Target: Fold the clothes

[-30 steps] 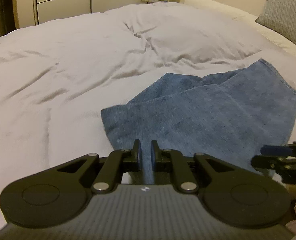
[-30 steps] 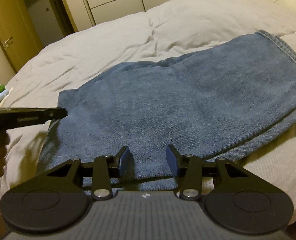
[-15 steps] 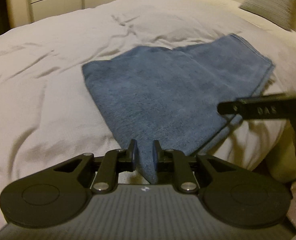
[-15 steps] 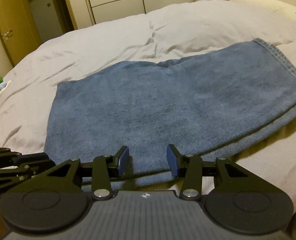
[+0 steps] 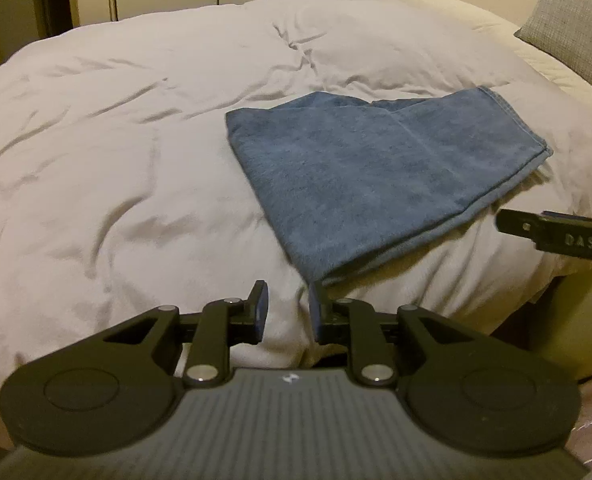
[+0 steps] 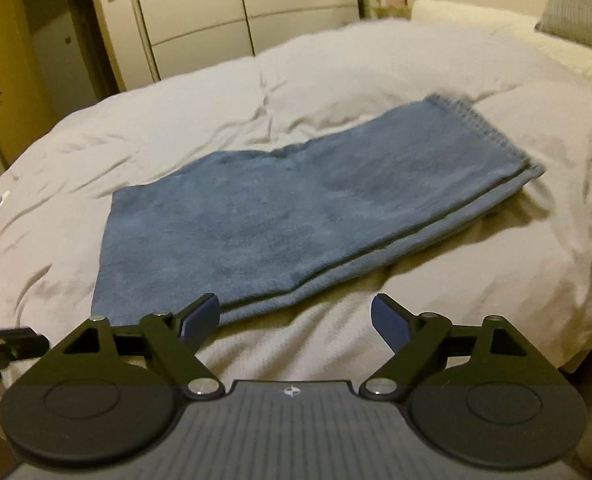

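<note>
Two grippers are letting go of a folded blue towel (image 5: 376, 168) on a bed, and both are backing toward the near edge of the white duvet (image 5: 115, 160). A second ago the left gripper (image 5: 285, 308), at the bottom centre of its own view, was pinching the towel's near corner between almost-touching pads; now its jaws are opening, a narrow gap is showing, and only duvet is lying between them, the corner sitting just beyond the right pad. Half a second ago the right gripper (image 6: 296, 316), at the bottom of its view, was standing half-spread over the towel's near edge; now its jaws are opening wide, nothing is between them, and the towel's layered edge is lying just past the left pad.

Resting flat in the centre-right of the left view and across the middle of the right view, the towel is showing stacked edges along its near side, with a stitched hem at the upper right. A grey cushion (image 5: 572, 36) is sitting at the upper right of the left view.

Judging by the neat layers and both releases, this fold is looking finished; another fold or a fresh garment is likely coming next.
</note>
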Available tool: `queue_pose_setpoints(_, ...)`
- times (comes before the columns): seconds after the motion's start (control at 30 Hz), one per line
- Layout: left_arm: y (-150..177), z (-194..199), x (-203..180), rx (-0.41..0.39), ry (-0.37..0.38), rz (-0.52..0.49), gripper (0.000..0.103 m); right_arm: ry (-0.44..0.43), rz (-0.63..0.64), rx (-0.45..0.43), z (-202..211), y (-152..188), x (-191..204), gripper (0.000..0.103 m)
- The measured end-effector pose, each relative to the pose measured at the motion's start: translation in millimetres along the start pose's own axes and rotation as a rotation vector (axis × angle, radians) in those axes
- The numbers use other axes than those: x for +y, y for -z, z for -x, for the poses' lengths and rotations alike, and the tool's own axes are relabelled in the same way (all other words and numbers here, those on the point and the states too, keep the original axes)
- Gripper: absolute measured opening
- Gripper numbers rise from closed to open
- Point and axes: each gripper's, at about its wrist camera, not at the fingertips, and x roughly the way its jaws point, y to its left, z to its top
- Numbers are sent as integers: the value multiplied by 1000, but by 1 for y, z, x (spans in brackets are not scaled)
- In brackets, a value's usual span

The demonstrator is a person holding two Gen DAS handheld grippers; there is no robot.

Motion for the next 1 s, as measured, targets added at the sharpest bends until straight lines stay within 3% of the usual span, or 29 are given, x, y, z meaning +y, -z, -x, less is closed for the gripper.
queue_pose_setpoints(0.2,7,16,-2,20,-48,-4,20,23,17,-20,20,15,-4,87)
queue_pose_setpoints(0.43,9,21,-2,12,-30,-14,22,28,59,-60,32,22,0,88)
queue_pose_setpoints(0.57,11,17,1,21,2,-16,22,10,170,-89,31,26,14,89)
queue_pose_setpoints(1.0,7,-19,19,82,43,1,22,-66,745,-111,-24,52,107,89)
